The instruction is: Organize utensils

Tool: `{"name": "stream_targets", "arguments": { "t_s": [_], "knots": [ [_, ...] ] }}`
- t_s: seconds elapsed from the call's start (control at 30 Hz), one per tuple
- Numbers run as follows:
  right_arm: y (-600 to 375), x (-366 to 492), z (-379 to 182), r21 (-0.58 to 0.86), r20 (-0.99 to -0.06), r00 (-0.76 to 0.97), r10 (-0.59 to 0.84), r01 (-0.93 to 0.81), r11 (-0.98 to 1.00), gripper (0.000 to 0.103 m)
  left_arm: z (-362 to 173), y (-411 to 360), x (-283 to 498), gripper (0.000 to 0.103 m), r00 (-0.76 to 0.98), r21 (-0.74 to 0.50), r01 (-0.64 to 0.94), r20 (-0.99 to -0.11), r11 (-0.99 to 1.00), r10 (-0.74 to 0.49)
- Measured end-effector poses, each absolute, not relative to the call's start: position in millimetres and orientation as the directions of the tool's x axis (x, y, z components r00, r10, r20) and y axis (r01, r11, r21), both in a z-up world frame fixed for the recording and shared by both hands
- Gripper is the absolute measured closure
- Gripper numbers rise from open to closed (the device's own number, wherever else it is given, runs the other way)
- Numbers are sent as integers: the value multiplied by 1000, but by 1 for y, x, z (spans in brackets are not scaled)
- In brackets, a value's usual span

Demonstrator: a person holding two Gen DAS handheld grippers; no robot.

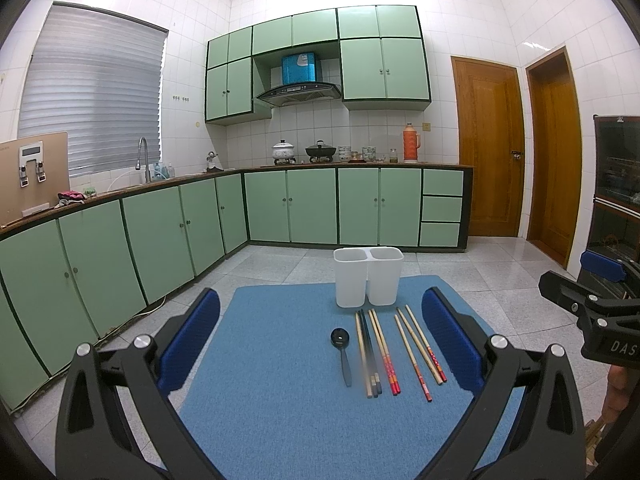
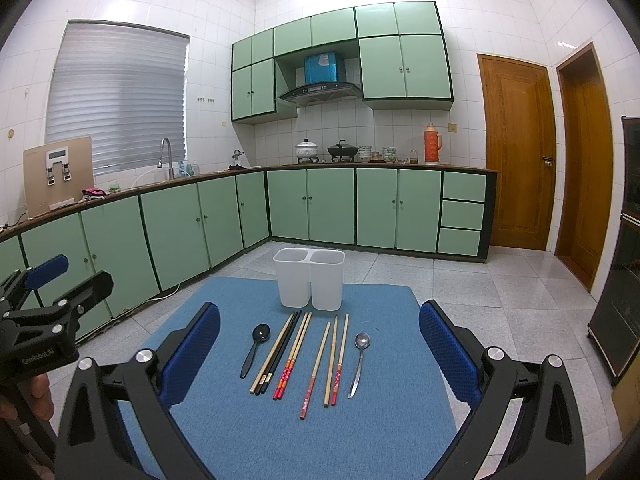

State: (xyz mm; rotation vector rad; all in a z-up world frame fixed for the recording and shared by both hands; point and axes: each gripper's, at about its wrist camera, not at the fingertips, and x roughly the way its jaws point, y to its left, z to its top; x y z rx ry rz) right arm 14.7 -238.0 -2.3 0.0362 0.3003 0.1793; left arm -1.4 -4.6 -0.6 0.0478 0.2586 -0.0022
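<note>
A white two-compartment holder (image 1: pixel 368 276) (image 2: pixel 309 278) stands at the far edge of a blue mat (image 1: pixel 280 380) (image 2: pixel 380 420). In front of it lie a black spoon (image 1: pixel 342 350) (image 2: pixel 256 346), several chopsticks (image 1: pixel 378 354) (image 2: pixel 296 354), some with red ends, and a metal spoon (image 2: pixel 360 360). The metal spoon is hidden behind a finger in the left wrist view. My left gripper (image 1: pixel 320 344) is open above the near part of the mat. My right gripper (image 2: pixel 320 344) is open too, beside it. Both are empty and clear of the utensils.
The mat lies on a table above a grey tiled floor (image 2: pixel 500 288). Green kitchen cabinets (image 1: pixel 160 232) run along the left and back. Two wooden doors (image 2: pixel 516 152) are at the right, and a dark cabinet (image 2: pixel 624 260) stands at the far right.
</note>
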Motion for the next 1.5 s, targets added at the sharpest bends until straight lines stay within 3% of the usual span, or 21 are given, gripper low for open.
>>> {"name": "stream_targets", "arguments": {
  "t_s": [0.83,1.23,1.43,1.5],
  "knots": [
    [-240,24,-7,60,-315,934,170,-159,985,6,-6,21,17,5,960,51,-3,-279,999,17],
    [-252,96,-51,55,-474,871,126,-114,992,6,-55,57,101,5,883,70,-56,-462,996,82],
    [-258,159,-75,80,-575,805,145,-122,989,17,-86,55,167,5,810,53,-14,-585,998,43],
    [-258,183,-86,81,-617,772,153,-132,988,27,-99,51,191,5,774,46,7,-633,999,23]
  ]
}}
